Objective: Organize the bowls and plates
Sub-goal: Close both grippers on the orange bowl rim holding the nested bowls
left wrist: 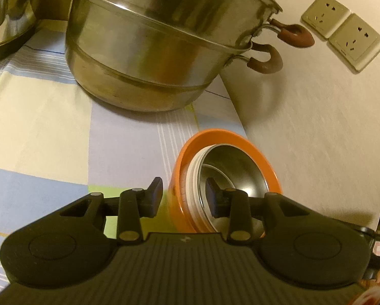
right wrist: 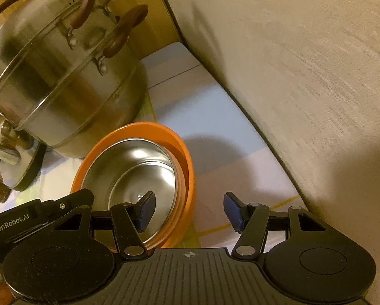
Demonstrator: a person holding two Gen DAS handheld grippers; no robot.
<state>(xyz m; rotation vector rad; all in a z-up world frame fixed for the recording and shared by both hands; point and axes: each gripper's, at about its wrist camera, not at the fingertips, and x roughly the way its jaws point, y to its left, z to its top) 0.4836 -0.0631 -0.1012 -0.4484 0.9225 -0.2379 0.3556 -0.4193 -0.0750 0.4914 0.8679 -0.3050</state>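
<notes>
While both claws [left wrist: 184, 195] [right wrist: 189, 209] gape astride its rim, orange bowl [right wrist: 185, 157] tilts sideways.

Tilted orange bowl [left wrist: 225, 175], steel-lined

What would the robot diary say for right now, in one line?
left gripper: straddling orange bowl rim, grip unclear | right gripper: open, straddling same rim | steamer pot: behind bowl

Bowl [right wrist: 139, 167] (glossy steel), pot [left wrist: 149, 50] likewise.
</notes>
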